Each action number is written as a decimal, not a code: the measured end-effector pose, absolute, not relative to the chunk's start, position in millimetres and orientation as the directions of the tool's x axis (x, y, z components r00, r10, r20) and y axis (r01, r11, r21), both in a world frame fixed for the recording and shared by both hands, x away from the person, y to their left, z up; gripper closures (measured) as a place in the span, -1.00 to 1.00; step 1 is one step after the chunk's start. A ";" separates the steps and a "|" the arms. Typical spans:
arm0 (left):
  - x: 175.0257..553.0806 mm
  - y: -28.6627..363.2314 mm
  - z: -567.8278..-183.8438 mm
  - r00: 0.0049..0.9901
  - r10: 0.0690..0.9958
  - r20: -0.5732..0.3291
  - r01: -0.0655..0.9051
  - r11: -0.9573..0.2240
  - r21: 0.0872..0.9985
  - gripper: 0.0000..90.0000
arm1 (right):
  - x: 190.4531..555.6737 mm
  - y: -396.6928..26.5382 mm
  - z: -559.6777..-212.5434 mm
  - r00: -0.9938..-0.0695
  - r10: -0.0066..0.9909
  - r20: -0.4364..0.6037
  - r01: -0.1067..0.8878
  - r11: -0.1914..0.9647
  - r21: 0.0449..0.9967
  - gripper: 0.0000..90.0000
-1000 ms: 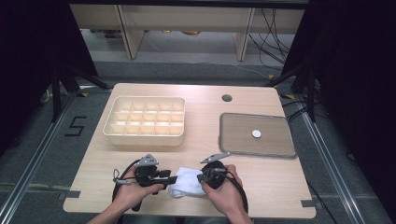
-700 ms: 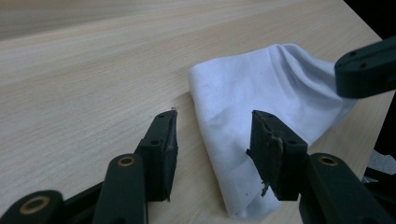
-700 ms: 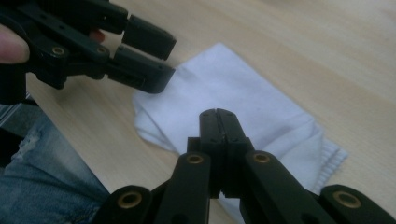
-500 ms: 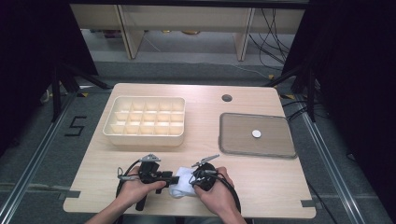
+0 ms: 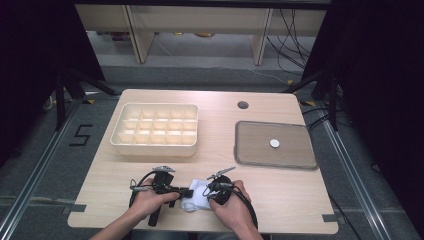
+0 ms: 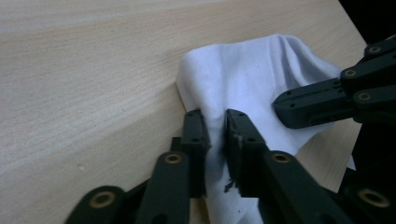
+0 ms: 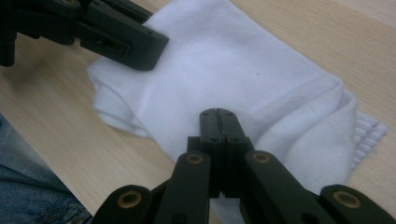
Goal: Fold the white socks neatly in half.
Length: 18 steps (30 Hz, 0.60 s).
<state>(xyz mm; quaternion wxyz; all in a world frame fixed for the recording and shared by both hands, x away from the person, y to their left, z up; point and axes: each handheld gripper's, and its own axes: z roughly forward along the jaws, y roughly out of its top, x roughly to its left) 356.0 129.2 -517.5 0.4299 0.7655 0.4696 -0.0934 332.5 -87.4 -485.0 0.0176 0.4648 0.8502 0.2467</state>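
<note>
Left gripper (image 6: 215, 128) fingers just closed, pinching a fold of the white sock (image 6: 243, 79). Right gripper (image 7: 218, 122) fingers pressed together, tips down on the sock's middle, pinning or nipping it. Sock bunched on the desk's (image 5: 280, 190) near edge, between both hands. Probably early in folding or rolling: grip taken, shaping still ahead. Farther off, an empty cream compartment tray (image 5: 156, 129) left, a grey tray (image 5: 275, 145) with a small white disc (image 5: 274, 143) right. Beyond, grey floor, shelving, cables.
</note>
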 end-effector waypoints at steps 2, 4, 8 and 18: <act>355.7 129.8 -514.2 0.548 0.626 -0.554 0.793 -0.178 0.583 0.83 | 332.2 -87.0 -484.0 -0.538 0.813 0.222 0.808 0.422 0.412 1.00; 355.5 130.9 -510.9 0.554 0.608 -0.568 0.792 -0.177 0.584 0.83 | 334.9 -89.1 -486.0 -0.557 0.803 0.212 0.793 0.438 0.424 1.00; 352.6 129.4 -502.3 0.562 0.591 -0.578 0.786 -0.164 0.596 0.83 | 335.2 -88.6 -486.6 -0.548 0.811 0.206 0.799 0.434 0.416 1.00; 349.1 120.2 -485.3 0.606 0.549 -0.575 0.759 -0.182 0.626 0.84 | 334.3 -86.6 -485.3 -0.546 0.804 0.237 0.803 0.420 0.422 1.00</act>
